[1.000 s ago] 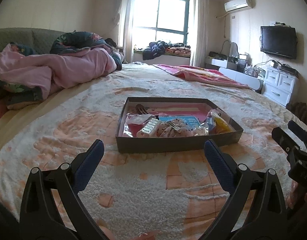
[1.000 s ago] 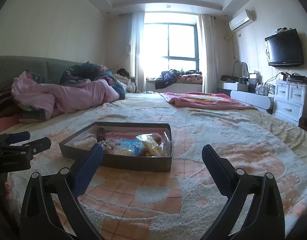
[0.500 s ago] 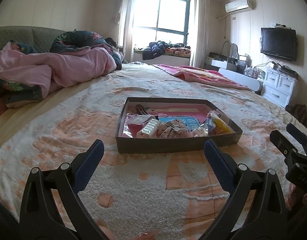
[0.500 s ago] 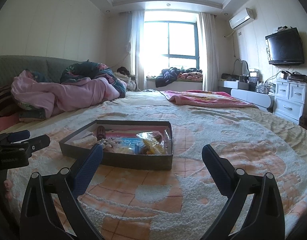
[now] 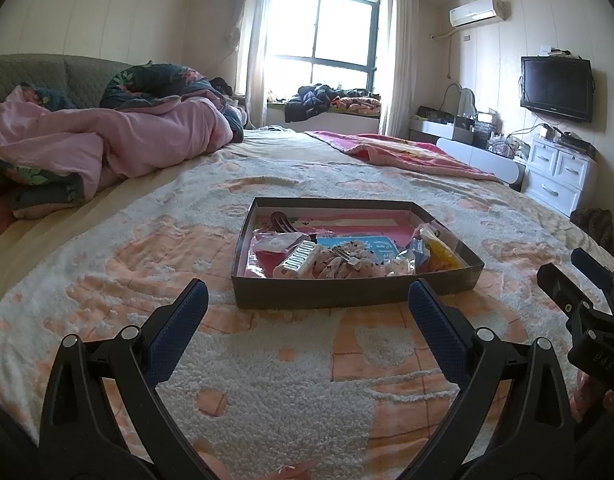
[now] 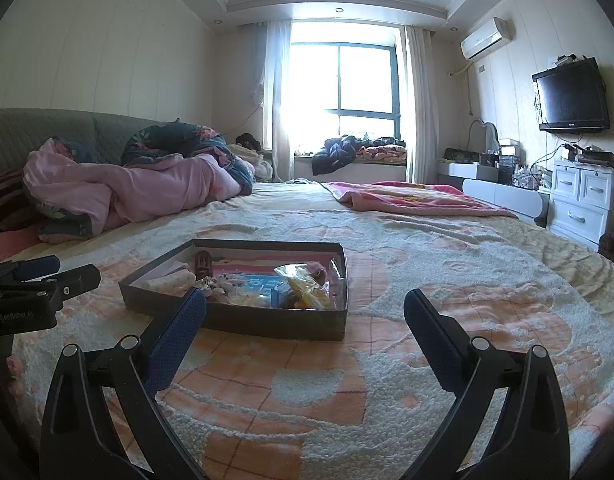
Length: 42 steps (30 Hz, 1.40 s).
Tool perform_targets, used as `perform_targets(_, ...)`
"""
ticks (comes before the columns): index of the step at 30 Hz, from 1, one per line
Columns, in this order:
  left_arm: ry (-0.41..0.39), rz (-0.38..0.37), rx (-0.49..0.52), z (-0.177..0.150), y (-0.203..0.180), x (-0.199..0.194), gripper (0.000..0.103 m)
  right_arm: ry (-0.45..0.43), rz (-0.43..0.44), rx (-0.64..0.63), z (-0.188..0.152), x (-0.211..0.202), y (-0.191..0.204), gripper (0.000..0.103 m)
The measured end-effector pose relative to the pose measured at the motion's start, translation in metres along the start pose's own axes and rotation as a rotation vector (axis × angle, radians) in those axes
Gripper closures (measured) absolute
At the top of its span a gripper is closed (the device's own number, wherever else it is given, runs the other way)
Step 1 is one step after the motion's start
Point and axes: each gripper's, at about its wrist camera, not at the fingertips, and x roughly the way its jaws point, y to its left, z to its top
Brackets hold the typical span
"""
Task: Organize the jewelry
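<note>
A shallow dark cardboard box [image 5: 327,296] sits on the bed, also in the right wrist view [image 6: 267,322]. It holds a brown hair clip [image 5: 281,222], a white comb-like clip [image 5: 297,258], a blue card [image 5: 371,245], a patterned fabric piece [image 5: 347,266] and plastic packets with yellow contents [image 5: 441,252]. My left gripper [image 5: 307,312] is open and empty, just short of the box's near wall. My right gripper [image 6: 305,322] is open and empty, near the box's right front corner.
The bed has a fleecy peach-and-white blanket [image 5: 267,380]. A heap of pink bedding [image 5: 107,148] lies at the back left, a pink blanket [image 5: 395,156] at the back right. White drawers [image 5: 559,176] and a wall television [image 5: 557,88] stand to the right.
Both views have shifted only slightly. The right gripper has eased a little lower and nearer the box. Both grippers stay open and empty.
</note>
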Motion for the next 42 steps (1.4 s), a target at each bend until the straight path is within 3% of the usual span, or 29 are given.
perform_targets(42, -0.004, -0.004, 0.001, 0.0012, -0.0013, -0.0018, 0.011, -0.001, 0.003, -0.01, -0.0001, 0.0012, 0.0023, 0.007)
